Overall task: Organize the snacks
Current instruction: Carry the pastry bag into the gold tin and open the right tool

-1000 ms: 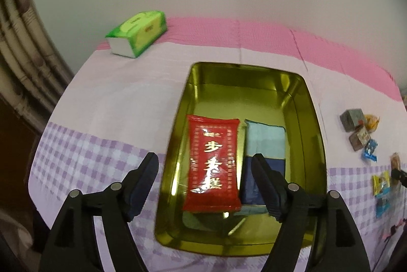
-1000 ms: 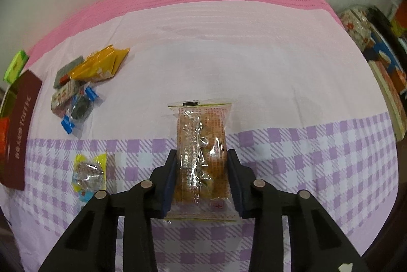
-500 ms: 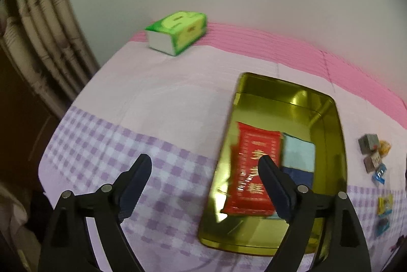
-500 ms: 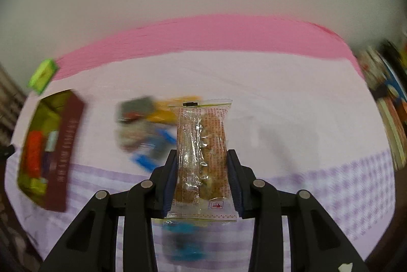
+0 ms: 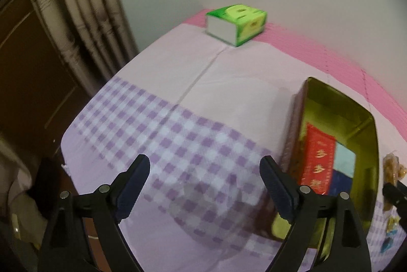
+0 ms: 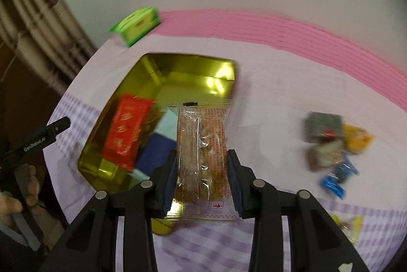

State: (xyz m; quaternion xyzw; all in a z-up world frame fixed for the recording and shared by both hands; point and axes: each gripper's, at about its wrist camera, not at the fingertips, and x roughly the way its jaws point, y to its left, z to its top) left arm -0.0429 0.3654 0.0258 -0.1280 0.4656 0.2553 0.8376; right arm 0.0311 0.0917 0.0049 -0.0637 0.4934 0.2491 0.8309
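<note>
Clamped between the pads of the right gripper (image 6: 201, 180) is a clear packet of brown biscuits (image 6: 202, 157), standing lengthwise along the fingers in the middle of the right wrist view. Behind and to the left of it lies the gold tin (image 6: 223, 63) — inside are a red packet (image 6: 126, 132) with gold characters and a pale blue and dark blue packet (image 6: 159, 144) just beside it. At the right of that frame a loose cluster of small wrapped sweets (image 6: 330, 142) sits on the tablecloth (image 6: 267, 99), blurred, so their kinds are hard to tell. A green tissue box (image 6: 137, 25) rests at the upper left, near the pink band.

In the left wrist view the left gripper (image 5: 204, 183) stands wide with nothing between its fingers, its jaws having just been opening, over the purple check — the tin (image 5: 356, 109) is at the right edge, well apart from the tissue box (image 5: 236, 24) at the top.
</note>
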